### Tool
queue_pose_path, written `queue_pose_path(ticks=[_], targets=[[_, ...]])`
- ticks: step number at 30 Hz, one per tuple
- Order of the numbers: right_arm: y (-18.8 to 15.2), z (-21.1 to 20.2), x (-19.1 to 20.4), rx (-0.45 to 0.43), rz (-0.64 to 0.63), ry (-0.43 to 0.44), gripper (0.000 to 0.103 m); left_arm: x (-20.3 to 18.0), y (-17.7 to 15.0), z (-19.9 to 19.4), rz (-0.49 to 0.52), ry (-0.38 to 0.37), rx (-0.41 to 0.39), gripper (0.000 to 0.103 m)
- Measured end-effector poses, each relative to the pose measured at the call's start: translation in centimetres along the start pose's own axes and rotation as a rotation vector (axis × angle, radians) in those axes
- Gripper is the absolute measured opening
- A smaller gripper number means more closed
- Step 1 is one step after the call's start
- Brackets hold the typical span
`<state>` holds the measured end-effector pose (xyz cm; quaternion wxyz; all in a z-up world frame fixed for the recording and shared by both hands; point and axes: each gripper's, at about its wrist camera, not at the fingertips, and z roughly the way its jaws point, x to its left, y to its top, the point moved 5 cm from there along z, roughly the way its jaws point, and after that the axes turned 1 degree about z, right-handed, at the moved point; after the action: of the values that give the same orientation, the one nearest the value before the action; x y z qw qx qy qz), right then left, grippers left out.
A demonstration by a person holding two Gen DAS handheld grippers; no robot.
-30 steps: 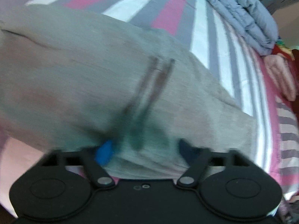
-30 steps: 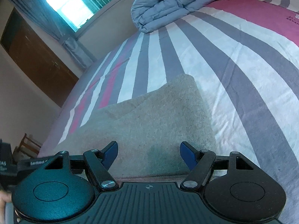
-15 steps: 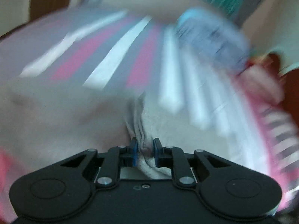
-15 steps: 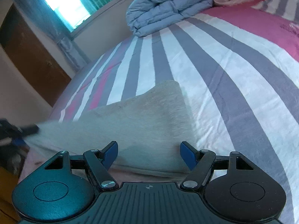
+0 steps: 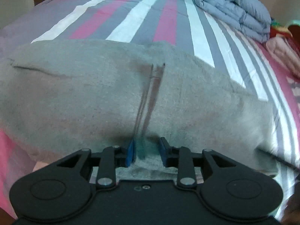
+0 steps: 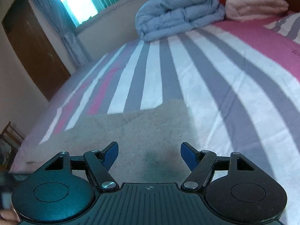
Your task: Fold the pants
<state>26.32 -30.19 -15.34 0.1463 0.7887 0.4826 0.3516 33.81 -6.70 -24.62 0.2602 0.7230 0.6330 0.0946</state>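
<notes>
Grey-beige pants [image 5: 112,93] lie spread flat on the striped bed and fill the middle of the left wrist view. My left gripper [image 5: 147,152] hovers low over the near edge of the pants with its blue pads partly apart and nothing between them. In the right wrist view the pants [image 6: 135,135] lie folded with a corner pointing away. My right gripper [image 6: 149,152] is wide open just above the near part of the pants, holding nothing.
The bed sheet [image 6: 215,71] has pink, grey and white stripes. A folded blue quilt [image 6: 178,24] and pink blankets [image 6: 253,5] lie at the head of the bed; the quilt also shows in the left wrist view [image 5: 234,11]. A brown wardrobe [image 6: 31,43] stands left.
My left gripper was shut on a bunch of the pants fabric half a second ago; now its pads are apart and the fabric lies flat. My right gripper stayed open and tilted up slightly.
</notes>
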Motion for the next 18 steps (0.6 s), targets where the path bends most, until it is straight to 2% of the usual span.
queue_pose_path(ticks=[1, 4, 8, 11, 14, 16, 18], targets=[[-1.1, 0.8, 0.2, 0.055, -0.037, -0.022, 0.073, 0.1, 0.5, -0.6, -0.027, -0.016, -0.012, 0.018], [-2.5, 0.4, 1.0, 0.047, -0.175, -0.059, 0.073, 1.7, 1.1, -2.6, -0.067, -0.032, -0.055, 0.019], [-0.4, -1.1, 1.5, -0.033, -0.046, 0.018, 0.073, 5.2, 1.0, -3.4, -0.172, 0.002, -0.042, 0.020], [0.1, -0.2, 3.7, -0.015, -0.072, 0.050, 0.073, 8.7, 0.2, -4.8, -0.240, 0.056, -0.058, 0.020], [-1.0, 1.0, 5.5, 0.019, -0.084, 0.084, 0.073, 13.0, -0.2, -6.0, -0.368, 0.110, -0.078, 0.020], [-1.6, 1.6, 6.3, 0.041, -0.087, 0.090, 0.073, 15.4, 0.0, -6.7, -0.437, 0.141, -0.086, 0.028], [-1.5, 2.0, 7.4, 0.041, -0.089, 0.111, 0.073, 18.1, 0.3, -6.7, -0.520, 0.170, -0.089, 0.030]])
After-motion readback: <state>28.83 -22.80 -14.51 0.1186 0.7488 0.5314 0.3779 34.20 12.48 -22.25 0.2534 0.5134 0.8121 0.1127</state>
